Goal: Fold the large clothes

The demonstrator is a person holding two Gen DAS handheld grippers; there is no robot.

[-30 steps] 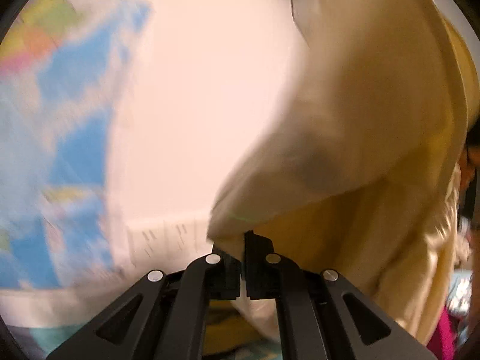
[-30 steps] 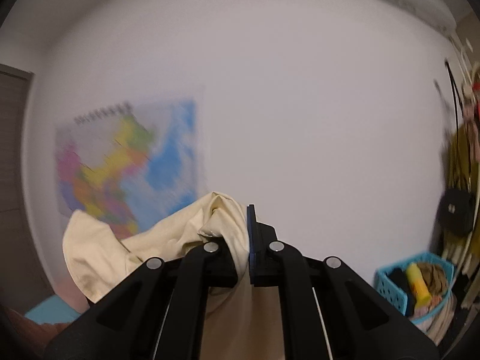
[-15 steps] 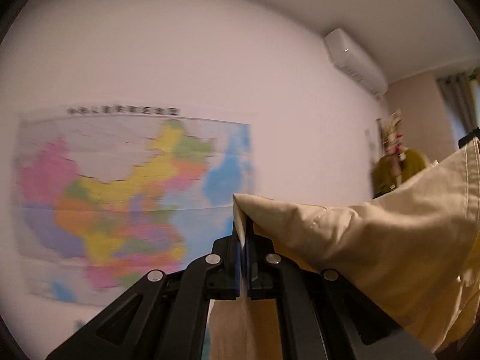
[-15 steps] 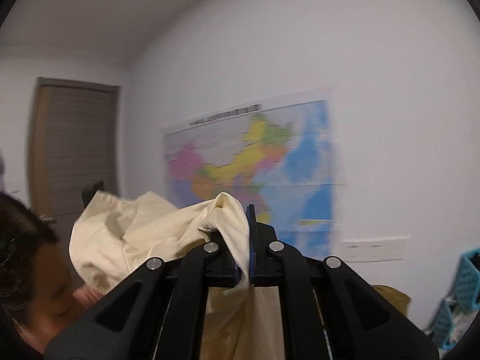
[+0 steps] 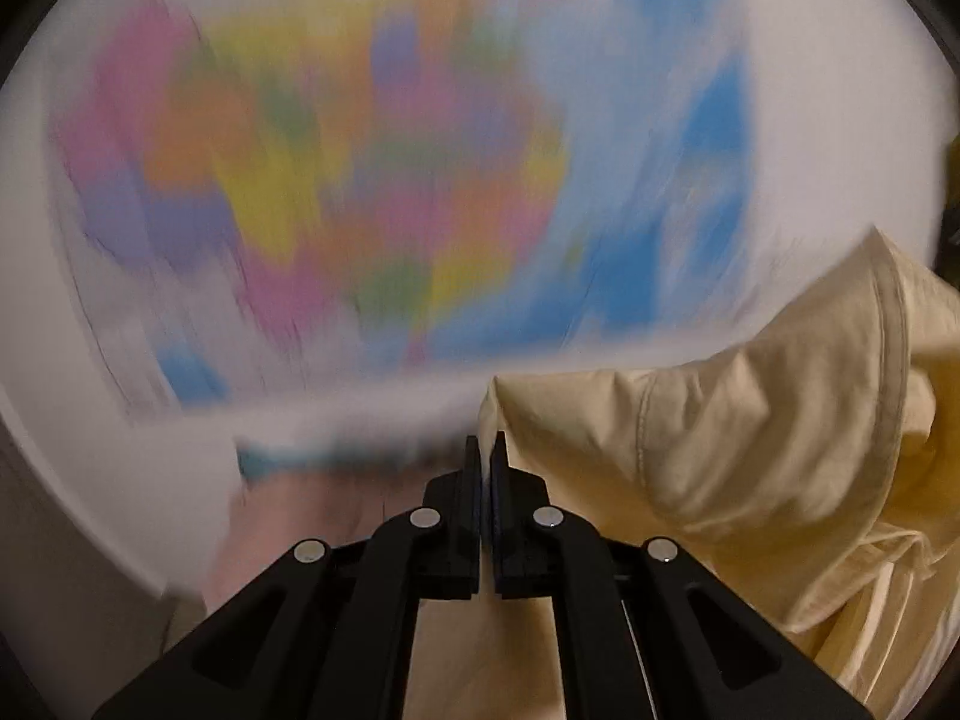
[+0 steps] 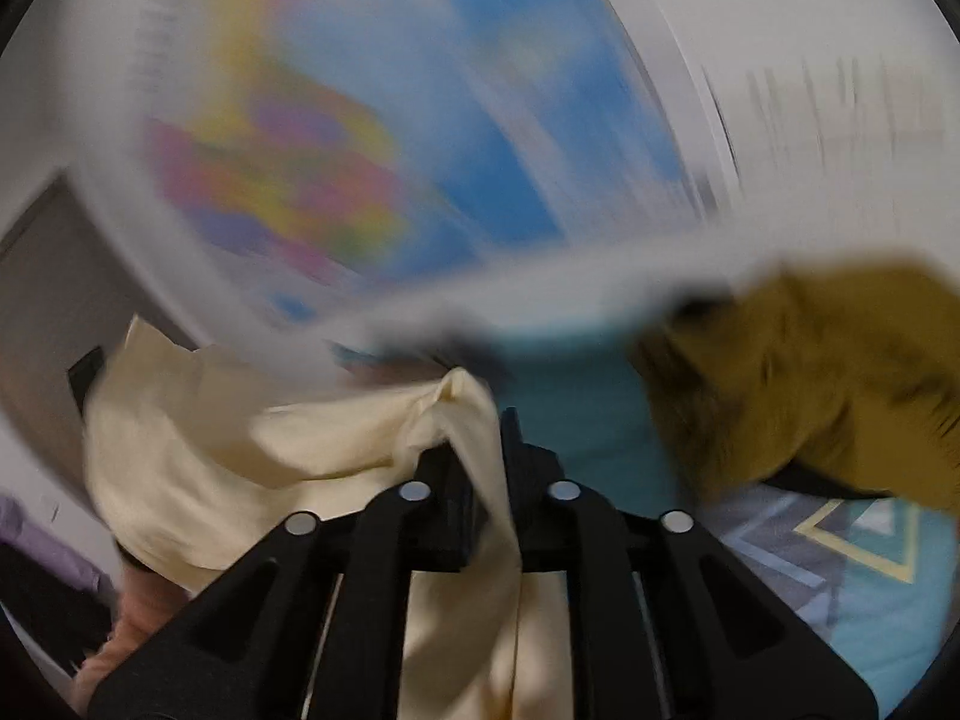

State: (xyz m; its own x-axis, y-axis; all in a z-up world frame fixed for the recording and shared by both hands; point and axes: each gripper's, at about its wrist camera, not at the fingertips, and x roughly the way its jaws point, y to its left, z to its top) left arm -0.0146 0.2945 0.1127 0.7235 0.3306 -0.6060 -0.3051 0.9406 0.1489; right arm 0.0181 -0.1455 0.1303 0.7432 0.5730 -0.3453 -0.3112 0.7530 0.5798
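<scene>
The left gripper [image 5: 486, 450] has its two black fingers pressed together on an edge of the cream garment [image 5: 750, 468]. The cloth rises in a small peak right at the fingertips and then billows away to the right of the gripper in broad, seamed folds, with more of it hanging below the fingers toward the bottom of the left wrist view. Behind it a coloured wall map [image 5: 372, 180] is smeared by motion blur. In the right wrist view the right gripper [image 6: 489, 441] has a fold of the same cream garment [image 6: 252, 468] between its fingers; the jaws are opening, with a narrow gap around the cloth, and whether the pads still press on it cannot be told. From the fingertips the fabric humps upward and spreads to the left of the gripper in a wide bundle, while a strip of it drops straight down between the black fingers. To the right lies a mustard-yellow garment [image 6: 828, 384] on a bed with a teal patterned cover [image 6: 840, 558], well apart from the cream cloth. The map [image 6: 420, 138] is blurred here too.
</scene>
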